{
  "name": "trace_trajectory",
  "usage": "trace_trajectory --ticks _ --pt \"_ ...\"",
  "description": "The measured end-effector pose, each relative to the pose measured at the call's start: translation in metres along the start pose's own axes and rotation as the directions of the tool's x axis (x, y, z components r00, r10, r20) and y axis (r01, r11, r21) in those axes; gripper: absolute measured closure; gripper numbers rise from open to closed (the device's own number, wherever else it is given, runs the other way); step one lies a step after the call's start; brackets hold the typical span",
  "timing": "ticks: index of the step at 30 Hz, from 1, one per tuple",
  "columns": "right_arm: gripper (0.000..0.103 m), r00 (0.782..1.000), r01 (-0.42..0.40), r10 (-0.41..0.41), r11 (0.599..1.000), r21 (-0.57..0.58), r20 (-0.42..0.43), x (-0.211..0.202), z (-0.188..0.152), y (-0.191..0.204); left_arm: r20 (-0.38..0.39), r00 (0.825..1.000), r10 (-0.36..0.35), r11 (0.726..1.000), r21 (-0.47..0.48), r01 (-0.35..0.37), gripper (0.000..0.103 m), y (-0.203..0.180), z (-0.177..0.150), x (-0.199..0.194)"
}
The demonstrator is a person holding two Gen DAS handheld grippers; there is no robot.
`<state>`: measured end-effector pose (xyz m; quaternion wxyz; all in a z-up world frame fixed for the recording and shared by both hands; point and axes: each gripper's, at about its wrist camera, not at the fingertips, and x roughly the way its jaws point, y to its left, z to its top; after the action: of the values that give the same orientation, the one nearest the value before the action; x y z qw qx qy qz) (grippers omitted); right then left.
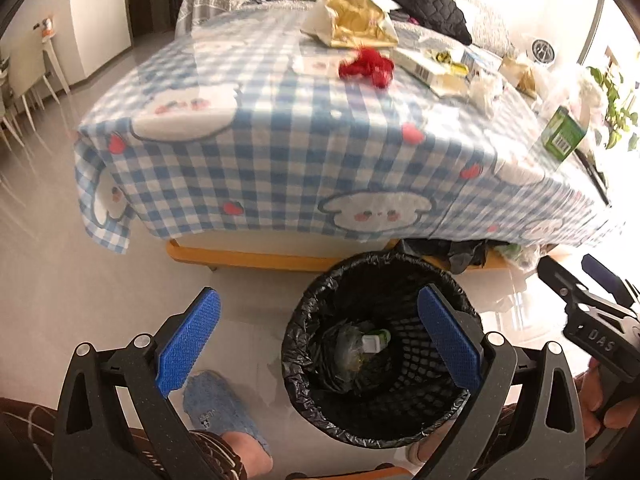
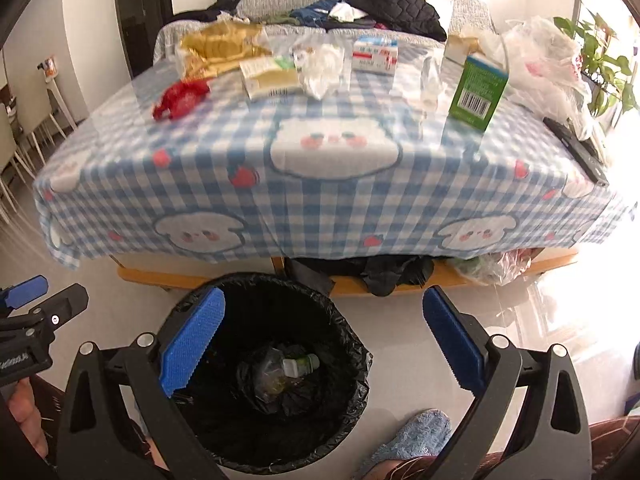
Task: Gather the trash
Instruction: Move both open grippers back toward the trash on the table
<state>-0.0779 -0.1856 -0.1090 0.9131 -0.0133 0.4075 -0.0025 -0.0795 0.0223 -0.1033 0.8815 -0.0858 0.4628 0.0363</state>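
A black-lined mesh trash bin [image 1: 452,420] [image 2: 344,408] stands on the floor before a table with a blue checked cloth [image 1: 280,148] [image 2: 320,200]. A crushed plastic bottle [image 1: 372,344] [image 2: 296,366] lies inside the bin. On the table lie a red wrapper [image 1: 366,66] [image 2: 180,98], a gold bag [image 1: 360,20] [image 2: 220,46], a flattened carton [image 1: 436,68] [image 2: 268,78], white tissue [image 2: 320,68], a milk carton [image 2: 376,54] and a green box [image 1: 562,134] [image 2: 478,88]. My left gripper [image 1: 320,344] and right gripper [image 2: 324,344] are both open and empty above the bin.
White plastic bags [image 2: 540,64] and a dark remote [image 2: 576,148] lie at the table's right edge. Dark bags [image 2: 380,272] are stuffed under the table. My slippered feet [image 1: 220,412] [image 2: 412,436] flank the bin. A sofa with clothes [image 2: 400,4] stands behind; chairs [image 1: 24,92] at left.
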Motion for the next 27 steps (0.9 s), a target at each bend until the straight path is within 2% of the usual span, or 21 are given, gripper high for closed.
trace_trajectory --ticks 6,13,19,27 --pt "0.008 0.998 -0.005 0.004 1.000 0.011 0.067 -0.026 0.017 -0.007 0.016 1.000 0.015 1.000 0.019 -0.016 0.006 -0.004 0.010 -0.016" --pt "0.008 0.997 -0.014 0.013 1.000 0.014 0.081 -0.038 0.041 -0.017 0.015 1.000 0.008 1.000 0.003 -0.008 0.006 -0.008 0.029 -0.024" --pt "0.008 0.995 0.000 0.000 1.000 0.003 0.096 -0.037 0.063 -0.024 0.027 1.000 -0.014 1.000 0.014 0.014 0.006 -0.016 0.049 -0.025" --pt "0.008 0.995 0.000 0.001 1.000 -0.008 0.101 -0.020 0.097 -0.027 0.032 0.999 -0.002 1.000 0.026 0.002 0.006 -0.021 0.081 -0.019"
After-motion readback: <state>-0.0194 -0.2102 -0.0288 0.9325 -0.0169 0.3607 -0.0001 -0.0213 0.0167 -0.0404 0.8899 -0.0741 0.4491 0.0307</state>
